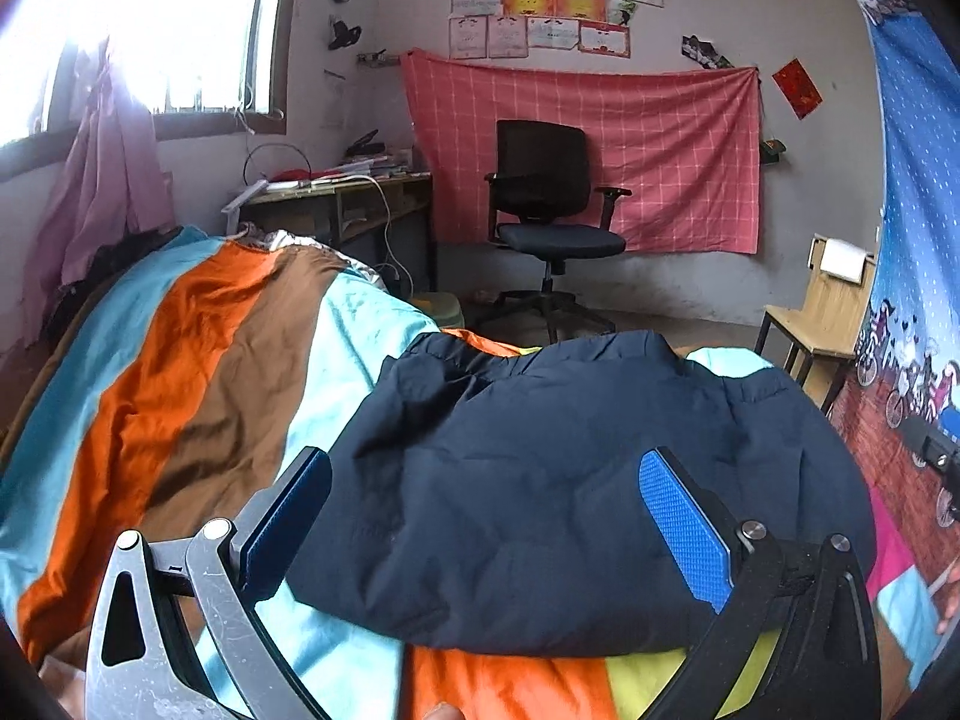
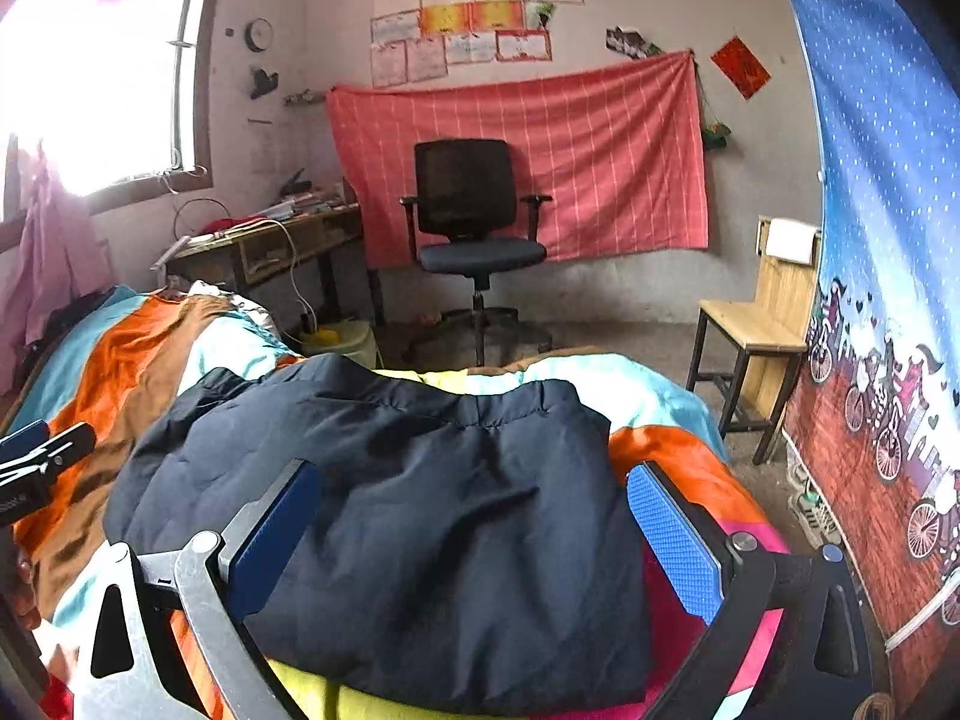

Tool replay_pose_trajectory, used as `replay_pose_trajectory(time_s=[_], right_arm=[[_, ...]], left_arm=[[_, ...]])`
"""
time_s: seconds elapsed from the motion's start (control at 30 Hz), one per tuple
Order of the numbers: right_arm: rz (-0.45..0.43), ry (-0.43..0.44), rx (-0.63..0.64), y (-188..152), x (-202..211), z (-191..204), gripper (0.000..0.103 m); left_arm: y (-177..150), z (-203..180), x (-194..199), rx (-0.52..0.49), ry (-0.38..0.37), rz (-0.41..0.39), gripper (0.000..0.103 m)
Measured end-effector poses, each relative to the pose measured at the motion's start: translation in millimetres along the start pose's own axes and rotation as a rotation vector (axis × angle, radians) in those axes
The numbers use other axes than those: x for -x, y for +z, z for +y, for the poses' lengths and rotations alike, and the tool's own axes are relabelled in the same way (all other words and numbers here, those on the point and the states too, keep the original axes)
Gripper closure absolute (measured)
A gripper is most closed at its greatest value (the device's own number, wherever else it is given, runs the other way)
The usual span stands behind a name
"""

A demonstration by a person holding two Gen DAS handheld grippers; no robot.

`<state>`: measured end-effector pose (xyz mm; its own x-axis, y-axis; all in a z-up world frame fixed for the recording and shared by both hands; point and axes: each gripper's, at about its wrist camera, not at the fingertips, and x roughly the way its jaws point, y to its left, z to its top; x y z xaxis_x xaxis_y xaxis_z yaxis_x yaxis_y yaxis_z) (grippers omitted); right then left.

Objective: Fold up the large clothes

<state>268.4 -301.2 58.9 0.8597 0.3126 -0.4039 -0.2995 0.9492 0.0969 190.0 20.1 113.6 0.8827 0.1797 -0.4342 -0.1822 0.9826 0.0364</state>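
Navy jacket (image 1: 576,480) lies on the striped bed (image 1: 198,360) in a compact bundle, looks nearly folded; left tongs (image 1: 486,516) and right tongs (image 2: 474,534) both gape empty above it, maybe tidying left

The wall papers (image 1: 540,18) are too small to read; striped bedspread (image 1: 180,372) runs off-frame.

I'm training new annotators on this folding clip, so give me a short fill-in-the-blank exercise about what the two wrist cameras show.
1. The dark navy jacket lies on a ____ bedspread.
2. Both the left gripper and the right gripper have their jaws ____.
3. In front of the red checked cloth stands a black office ____.

Missing words: striped; open; chair
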Motion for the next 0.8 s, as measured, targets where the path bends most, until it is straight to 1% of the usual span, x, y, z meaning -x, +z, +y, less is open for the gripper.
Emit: replay_pose_trajectory(time_s=[0.23, 0.43, 0.6, 0.7, 0.8], right_arm=[[-0.047, -0.021, 0.016, -18, 33, 10, 0.000], [-0.084, -0.020, 0.054, -30, 56, 19, 0.000], [-0.069, 0.007, 0.069, -43, 65, 29, 0.000], [-0.052, 0.017, 0.055, -55, 68, 33, 0.000], [-0.027, 0.007, 0.037, -67, 68, 37, 0.000]], left_arm=[[-14, 5, 9, -0.016, 0.003, -0.011, 0.002], [-35, 8, 26, -0.050, 0.015, -0.024, 0.002], [-54, 7, 36, -0.058, -0.005, -0.014, 0.002], [-64, 5, 41, -0.076, -0.015, -0.021, 0.002], [-70, 5, 42, -0.093, -0.009, -0.011, 0.002]])
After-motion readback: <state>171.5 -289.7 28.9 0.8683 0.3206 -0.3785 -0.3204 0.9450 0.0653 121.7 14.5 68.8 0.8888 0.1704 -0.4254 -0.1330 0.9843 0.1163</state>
